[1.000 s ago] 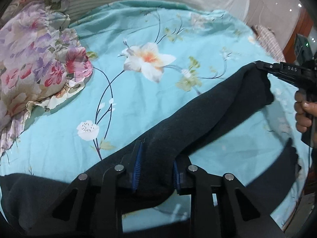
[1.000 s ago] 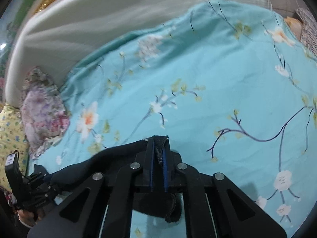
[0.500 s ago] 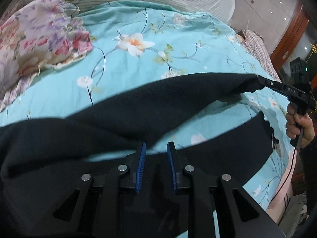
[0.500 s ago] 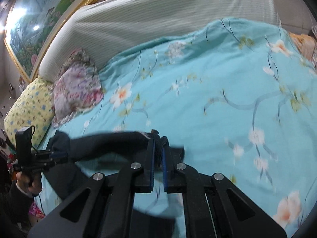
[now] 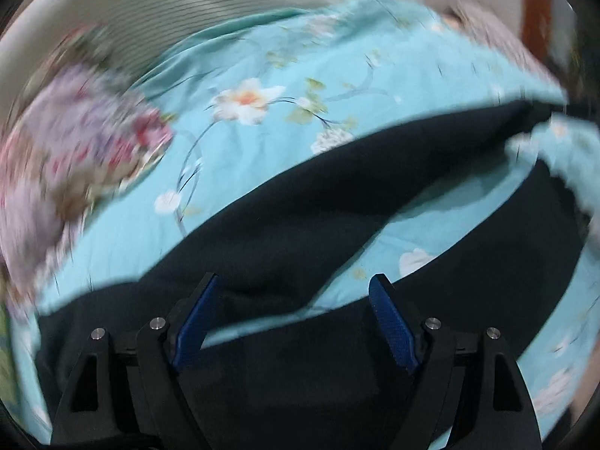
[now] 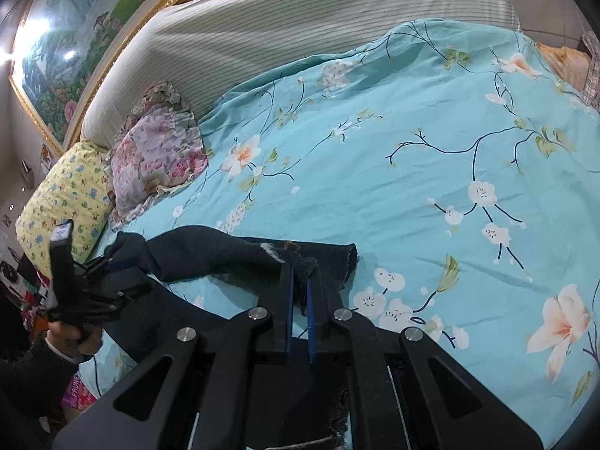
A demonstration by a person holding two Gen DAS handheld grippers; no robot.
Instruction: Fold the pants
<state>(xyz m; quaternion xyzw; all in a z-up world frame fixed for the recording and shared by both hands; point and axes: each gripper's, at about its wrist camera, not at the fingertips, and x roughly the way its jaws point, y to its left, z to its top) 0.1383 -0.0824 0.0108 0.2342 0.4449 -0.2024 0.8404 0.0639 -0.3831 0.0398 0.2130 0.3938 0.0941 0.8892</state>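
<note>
Dark navy pants [image 5: 300, 217] lie spread on the turquoise floral bedspread [image 5: 262, 142], one leg running up to the right, the other across the near edge. My left gripper [image 5: 296, 292] is open above the waist end, holding nothing; this view is blurred. In the right wrist view my right gripper [image 6: 299, 273] is shut on the cuff of the pants [image 6: 225, 251], held just above the bedspread [image 6: 412, 187]. The left gripper [image 6: 108, 262] shows at the far left of that view, near the pants' other end.
A pink floral pillow [image 6: 157, 157] and a yellow patterned pillow [image 6: 67, 195] lie at the head of the bed. A striped white headboard [image 6: 300, 30] rises behind. A plaid cloth [image 6: 592, 75] lies at the far right.
My left gripper has opened wide and let go of the pants. The pants have come down onto the bedspread. My right gripper still grips the cuff and has lowered it.
</note>
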